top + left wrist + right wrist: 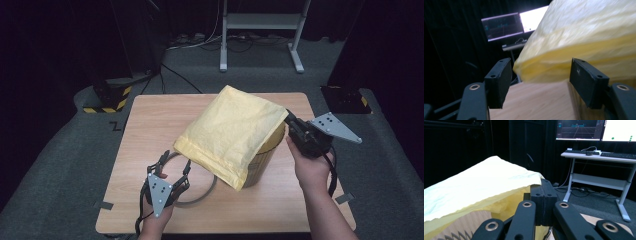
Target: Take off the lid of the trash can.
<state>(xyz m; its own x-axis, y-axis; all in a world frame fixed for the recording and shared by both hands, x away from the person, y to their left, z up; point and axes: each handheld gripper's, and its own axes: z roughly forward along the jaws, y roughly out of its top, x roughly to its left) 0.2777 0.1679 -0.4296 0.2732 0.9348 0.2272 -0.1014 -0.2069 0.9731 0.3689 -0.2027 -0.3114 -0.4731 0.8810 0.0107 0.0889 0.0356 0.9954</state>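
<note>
One padded yellow envelope [234, 134] is draped over a wooden bin [260, 162] near the middle of the table [280, 200], its long axis slanting from the far edge down toward the person's left, with the open mouth at the right. Its right edge is pinched between the closed jaws of the right gripper [289, 121]. The left gripper [176, 162] is held with jaws wide apart, empty, just short of the envelope's lower near corner, over a grey ring [202, 197].
</note>
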